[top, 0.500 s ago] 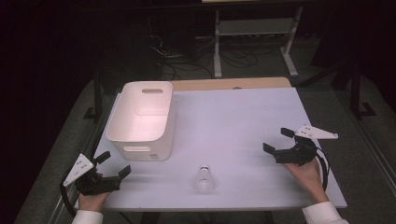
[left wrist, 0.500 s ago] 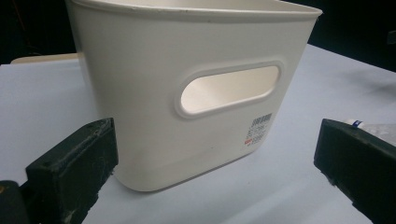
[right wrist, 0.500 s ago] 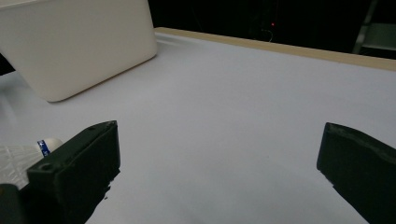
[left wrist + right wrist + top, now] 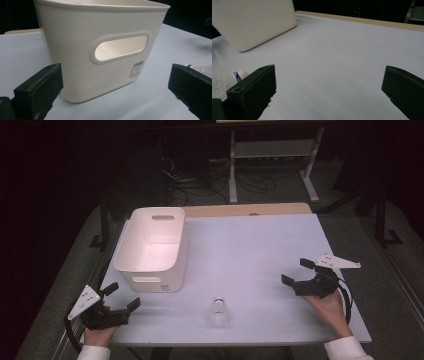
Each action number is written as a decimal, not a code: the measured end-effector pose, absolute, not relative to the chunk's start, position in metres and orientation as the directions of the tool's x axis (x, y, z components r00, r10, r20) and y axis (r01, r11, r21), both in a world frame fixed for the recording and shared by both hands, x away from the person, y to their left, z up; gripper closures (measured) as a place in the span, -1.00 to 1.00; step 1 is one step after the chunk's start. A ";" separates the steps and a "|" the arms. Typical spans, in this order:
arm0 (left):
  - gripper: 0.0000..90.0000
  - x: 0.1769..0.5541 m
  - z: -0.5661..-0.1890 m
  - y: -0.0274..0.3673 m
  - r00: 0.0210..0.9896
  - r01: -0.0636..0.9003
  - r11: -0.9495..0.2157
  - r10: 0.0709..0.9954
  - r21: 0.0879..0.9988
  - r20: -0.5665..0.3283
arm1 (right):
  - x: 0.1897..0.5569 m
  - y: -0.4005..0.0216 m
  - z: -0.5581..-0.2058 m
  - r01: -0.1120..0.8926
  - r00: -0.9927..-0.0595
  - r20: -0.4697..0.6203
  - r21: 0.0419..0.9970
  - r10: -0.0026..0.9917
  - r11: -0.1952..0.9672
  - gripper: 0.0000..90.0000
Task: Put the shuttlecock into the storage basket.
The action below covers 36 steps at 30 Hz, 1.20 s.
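Both my grippers wait spread and empty at the near edge of the pale table [image 4: 260, 250], a white feathered shuttlecock [image 4: 218, 312] lying between them.

My left gripper [image 4: 123, 296] faces the handle slot of the white plastic bin [image 4: 150, 240], whose visible inside looks bare; my right gripper [image 4: 296, 271] sits well apart from the shuttlecock. To pick it up well, I judge I should pinch its rounded cork nose, not the fragile skirt, and keep the jaws wide until they straddle it.
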<state>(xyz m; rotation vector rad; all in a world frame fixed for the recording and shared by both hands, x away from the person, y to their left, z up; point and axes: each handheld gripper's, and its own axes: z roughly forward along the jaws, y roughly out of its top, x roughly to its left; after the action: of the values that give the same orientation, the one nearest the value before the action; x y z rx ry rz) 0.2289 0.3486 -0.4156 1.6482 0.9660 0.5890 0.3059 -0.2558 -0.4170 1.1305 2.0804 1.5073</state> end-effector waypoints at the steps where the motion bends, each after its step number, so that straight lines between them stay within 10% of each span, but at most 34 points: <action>1: -1.00 0.229 -0.416 0.349 0.546 0.299 -0.088 0.833 0.950 -0.095 | 0.306 -0.255 -0.417 0.405 -0.630 0.177 0.906 0.756 0.125 -1.00; 36: -1.00 0.228 -0.415 0.350 0.541 0.297 -0.085 0.836 0.951 -0.094 | 0.306 -0.226 -0.387 0.386 -0.736 0.145 0.893 0.661 0.234 -1.00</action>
<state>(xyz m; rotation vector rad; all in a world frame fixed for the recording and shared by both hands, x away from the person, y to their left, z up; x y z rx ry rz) 0.2281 0.3497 -0.4154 1.6476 0.9722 0.5944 0.3059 -0.2264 -0.3875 0.9809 2.2453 1.5043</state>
